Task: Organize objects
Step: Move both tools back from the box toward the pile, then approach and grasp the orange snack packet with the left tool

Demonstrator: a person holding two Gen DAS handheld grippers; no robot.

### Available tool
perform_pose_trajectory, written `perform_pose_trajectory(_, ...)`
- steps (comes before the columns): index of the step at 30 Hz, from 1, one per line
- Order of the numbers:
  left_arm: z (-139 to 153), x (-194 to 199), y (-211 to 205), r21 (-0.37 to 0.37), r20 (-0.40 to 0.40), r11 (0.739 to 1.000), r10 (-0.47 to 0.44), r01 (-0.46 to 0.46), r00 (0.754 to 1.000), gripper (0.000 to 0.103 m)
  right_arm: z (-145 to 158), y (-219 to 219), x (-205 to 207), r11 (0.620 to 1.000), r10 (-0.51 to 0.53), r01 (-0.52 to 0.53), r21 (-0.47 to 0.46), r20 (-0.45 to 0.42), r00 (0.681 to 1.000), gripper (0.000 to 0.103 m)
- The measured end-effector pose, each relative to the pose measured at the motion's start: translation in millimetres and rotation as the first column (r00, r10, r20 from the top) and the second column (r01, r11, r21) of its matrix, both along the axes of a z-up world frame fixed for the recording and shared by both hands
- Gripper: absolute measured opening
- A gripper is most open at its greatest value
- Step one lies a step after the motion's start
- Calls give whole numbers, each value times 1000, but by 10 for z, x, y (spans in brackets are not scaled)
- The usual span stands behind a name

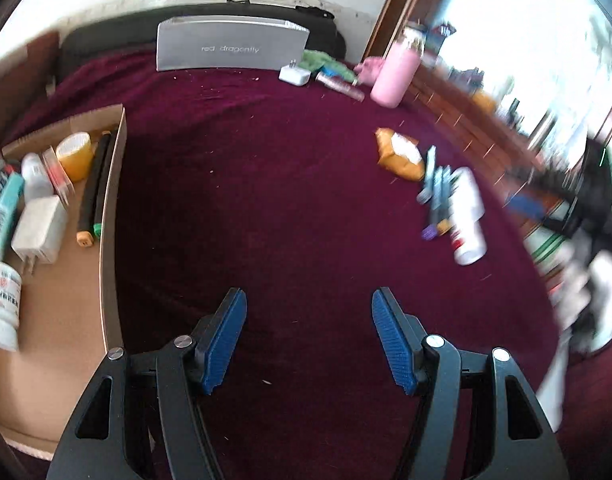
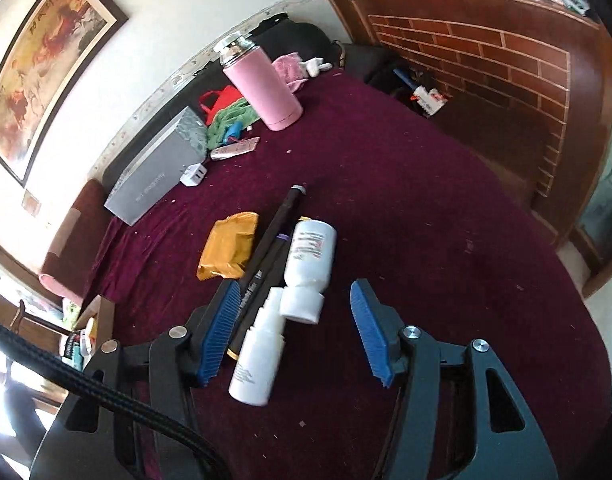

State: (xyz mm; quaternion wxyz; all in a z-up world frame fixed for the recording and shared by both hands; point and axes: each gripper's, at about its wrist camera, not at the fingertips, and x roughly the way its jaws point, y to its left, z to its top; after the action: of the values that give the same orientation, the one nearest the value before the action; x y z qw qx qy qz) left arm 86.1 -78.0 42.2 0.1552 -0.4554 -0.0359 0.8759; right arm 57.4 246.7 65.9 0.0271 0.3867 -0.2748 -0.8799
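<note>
My left gripper (image 1: pixel 309 300) is open over bare maroon cloth (image 1: pixel 266 200), with nothing between its blue pads. To its left stands a cardboard box (image 1: pixel 114 200) holding a tape roll (image 1: pixel 76 154), markers, a white charger (image 1: pixel 40 228) and bottles. At the right lie a yellow packet (image 1: pixel 400 154), pens (image 1: pixel 436 192) and a white bottle (image 1: pixel 468 220). My right gripper (image 2: pixel 296 292) is open above that same pile. A small white bottle (image 2: pixel 256 360) lies between its fingers, untouched by the pads. Beside it are a larger white bottle (image 2: pixel 310 256), a black pen (image 2: pixel 274 236) and the yellow packet (image 2: pixel 228 246).
At the far edge stand a silver box (image 1: pixel 230 46), a pink flask (image 2: pixel 262 84), a white plug adapter (image 2: pixel 194 174) and a green cloth (image 2: pixel 226 118). A brick-patterned wooden panel (image 2: pixel 486 64) borders the right side. The cardboard box (image 2: pixel 94 316) shows at the lower left of the right wrist view.
</note>
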Motion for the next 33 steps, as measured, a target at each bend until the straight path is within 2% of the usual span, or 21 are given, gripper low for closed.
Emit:
perform_pose_trajectory(2,-116,13,64,-22,20,1000,0,0,1000,59,30,-105,-157,998,59,-59,-28,-1,998,57)
perform_pose_trajectory(4,-220,-31,51,-6,48,1000,12,-11,999,59,44,-195,-344,993,101,-101,-60,1,995,57)
perform_pose_trajectory(8,-226,10,62,-23,25,1000,18,-17,1000,60,-8,-343,-788,997,82,-82,1,34,996,57)
perform_pose_trajectory(10,-238,27,93,-31,22,1000,6,-6,1000,66,-58,-424,-1050,996,50,-55,67,70,996,57)
perform_pose_trajectory(12,-241,29,146,-30,31,999,-37,38,999,84,-153,-505,-1264,989,6,-25,142,133,991,57)
perform_pose_trajectory(14,-257,11,213,-42,40,997,-68,69,997,92,-259,-573,-1381,987,-1,-32,159,202,979,57)
perform_pose_trajectory(17,-260,10,272,-58,50,993,-98,101,994,99,-378,-813,-1356,988,59,-94,123,258,964,57)
perform_pose_trajectory(20,-254,13,254,-35,51,994,-105,106,993,101,-418,-1077,-1165,981,175,-192,38,267,948,59)
perform_pose_trajectory(22,-246,16,211,-4,50,995,-104,104,993,101,-442,-1263,-990,949,314,-300,-96,266,911,58)
perform_pose_trajectory(23,-245,18,184,13,49,995,-103,102,993,101,-460,-1333,-890,921,383,-346,-180,257,887,58)
perform_pose_trajectory(24,-242,20,162,30,49,994,-102,101,994,101,-444,-1387,-778,896,430,-380,-228,238,871,58)
perform_pose_trajectory(25,-240,24,146,42,49,994,-103,101,993,101,-395,-1395,-699,890,442,-396,-226,212,872,58)
perform_pose_trajectory(26,-240,24,139,50,50,994,-105,102,993,101,-317,-1374,-604,894,436,-403,-195,177,882,58)
perform_pose_trajectory(29,-237,12,114,67,55,992,-110,106,992,101,-52,-1136,-360,949,315,-314,-31,51,948,58)
perform_pose_trajectory(31,-236,6,106,73,58,991,-117,112,992,101,92,-890,-191,980,182,-178,92,-42,982,59)
perform_pose_trajectory(33,-241,0,114,66,57,991,-117,114,991,101,150,-714,-141,982,68,-48,180,-104,992,62)
